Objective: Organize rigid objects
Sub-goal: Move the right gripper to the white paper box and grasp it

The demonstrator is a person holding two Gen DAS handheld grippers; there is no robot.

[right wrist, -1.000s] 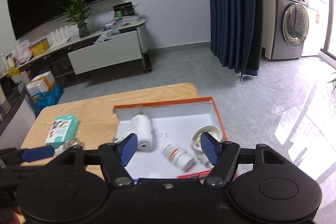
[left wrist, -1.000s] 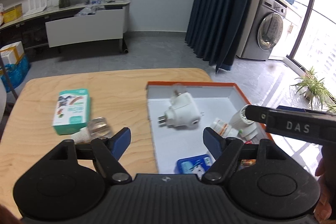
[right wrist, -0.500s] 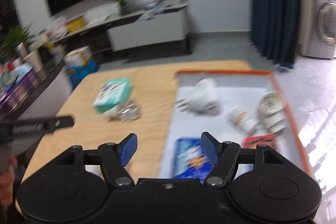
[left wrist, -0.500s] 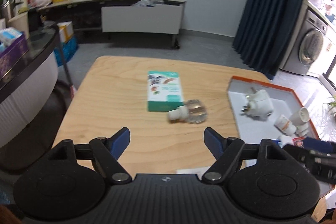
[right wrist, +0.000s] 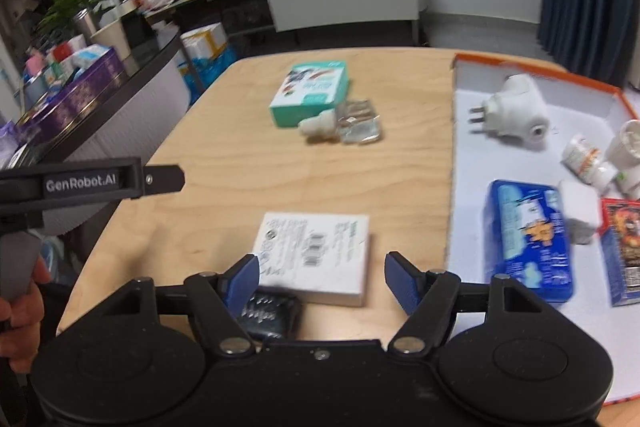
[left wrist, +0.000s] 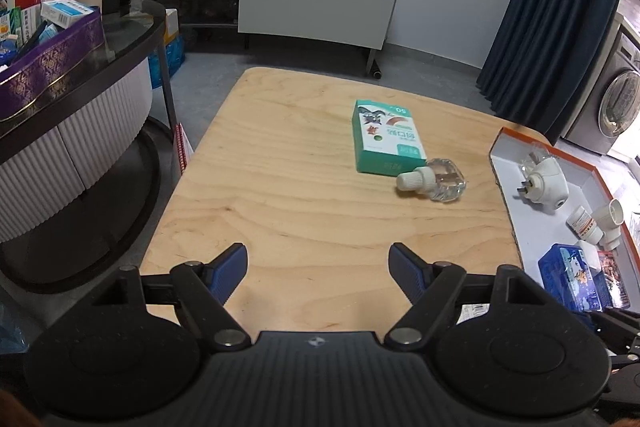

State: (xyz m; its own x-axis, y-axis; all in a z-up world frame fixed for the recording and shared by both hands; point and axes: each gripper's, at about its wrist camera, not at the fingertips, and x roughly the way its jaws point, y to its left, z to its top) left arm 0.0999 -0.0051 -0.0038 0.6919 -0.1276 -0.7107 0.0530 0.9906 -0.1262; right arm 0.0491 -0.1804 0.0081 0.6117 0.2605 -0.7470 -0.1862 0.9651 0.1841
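A teal box [left wrist: 386, 135] [right wrist: 310, 93] lies mid-table with a clear bottle with a white cap [left wrist: 434, 179] [right wrist: 344, 125] against its near side. An orange-rimmed white tray [left wrist: 516, 227] [right wrist: 460, 163] at the right holds a white plug adapter [right wrist: 512, 111], a pill bottle [right wrist: 584, 157], a blue tin [right wrist: 528, 239] and a red box [right wrist: 622, 247]. A white box [right wrist: 316, 251] and a small black object [right wrist: 268, 313] lie at the near edge. My left gripper [left wrist: 318, 269] is open and empty over the near table. My right gripper [right wrist: 322, 277] is open above the white box.
A round dark counter [left wrist: 80, 75] loaded with boxes stands left of the table [left wrist: 280, 195]. A low white cabinet [left wrist: 312, 15] and plants are behind. A dark curtain [left wrist: 560, 7] and a washing machine [left wrist: 612, 107] are at the right.
Both grippers have pulled back and swung left, away from the tray. The white box and black object have come into the right wrist view. Both stay open.
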